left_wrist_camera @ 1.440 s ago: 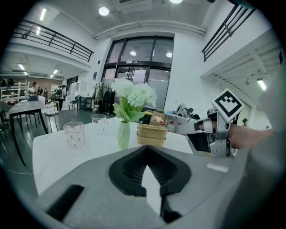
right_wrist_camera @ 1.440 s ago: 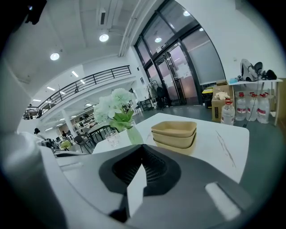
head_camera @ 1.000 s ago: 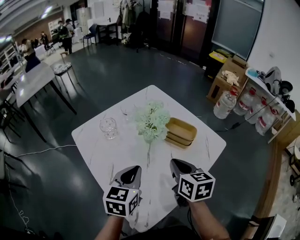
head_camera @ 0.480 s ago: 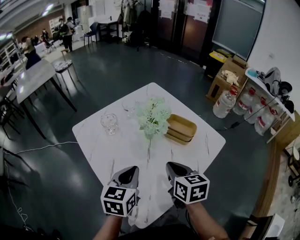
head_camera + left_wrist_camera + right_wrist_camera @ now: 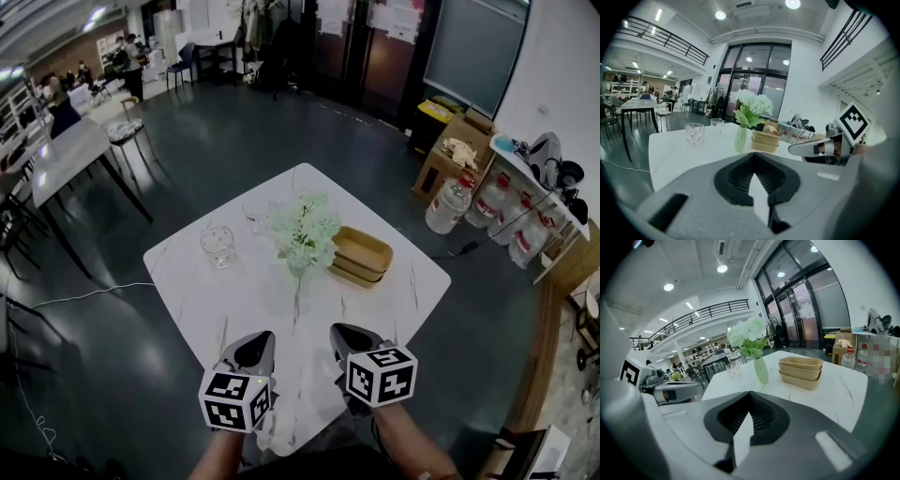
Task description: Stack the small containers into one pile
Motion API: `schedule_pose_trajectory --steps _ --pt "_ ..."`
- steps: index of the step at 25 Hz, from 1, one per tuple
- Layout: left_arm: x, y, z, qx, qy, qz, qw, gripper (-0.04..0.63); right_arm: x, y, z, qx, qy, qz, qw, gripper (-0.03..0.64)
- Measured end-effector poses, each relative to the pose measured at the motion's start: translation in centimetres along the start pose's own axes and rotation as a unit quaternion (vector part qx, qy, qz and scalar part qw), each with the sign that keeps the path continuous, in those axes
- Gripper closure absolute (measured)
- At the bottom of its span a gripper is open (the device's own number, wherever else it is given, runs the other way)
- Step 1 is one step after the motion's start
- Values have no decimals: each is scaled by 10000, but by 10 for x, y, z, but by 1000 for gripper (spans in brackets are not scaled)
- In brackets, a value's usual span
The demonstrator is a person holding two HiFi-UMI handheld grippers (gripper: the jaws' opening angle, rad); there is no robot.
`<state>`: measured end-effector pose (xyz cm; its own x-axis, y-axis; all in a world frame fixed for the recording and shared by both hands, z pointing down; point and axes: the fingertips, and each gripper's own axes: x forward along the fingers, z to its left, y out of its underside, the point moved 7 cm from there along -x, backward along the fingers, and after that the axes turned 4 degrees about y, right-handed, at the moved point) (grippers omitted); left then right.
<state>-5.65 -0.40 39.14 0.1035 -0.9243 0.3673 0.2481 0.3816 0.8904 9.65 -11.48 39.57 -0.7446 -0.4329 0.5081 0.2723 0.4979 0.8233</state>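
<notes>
The tan containers (image 5: pixel 362 254) sit nested in one pile on the far right part of the white table (image 5: pixel 234 295), just right of the flowers (image 5: pixel 305 232), with their long side across the view. They lie ahead and slightly right of the right gripper (image 5: pixel 349 337) — the nearer one. The left gripper (image 5: pixel 253 345) is farther off. Both have jaws together and empty, well apart from the pile.

Bench (image 5: pixel 244 291): white, veined top
Centre: vase of flowers (image 5: pixel 305 236)
Right: stacked tan containers (image 5: pixel 361 256)
Left: clear glass (image 5: pixel 217 246); farther glass (image 5: pixel 255 214)
</notes>
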Motion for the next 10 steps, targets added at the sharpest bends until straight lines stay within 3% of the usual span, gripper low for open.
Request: schedule_pose_trajectory --steps 10 --pt "5 -4 0 15 41 16 10000 598 3 0 -5 39 -24 20 10000 617"
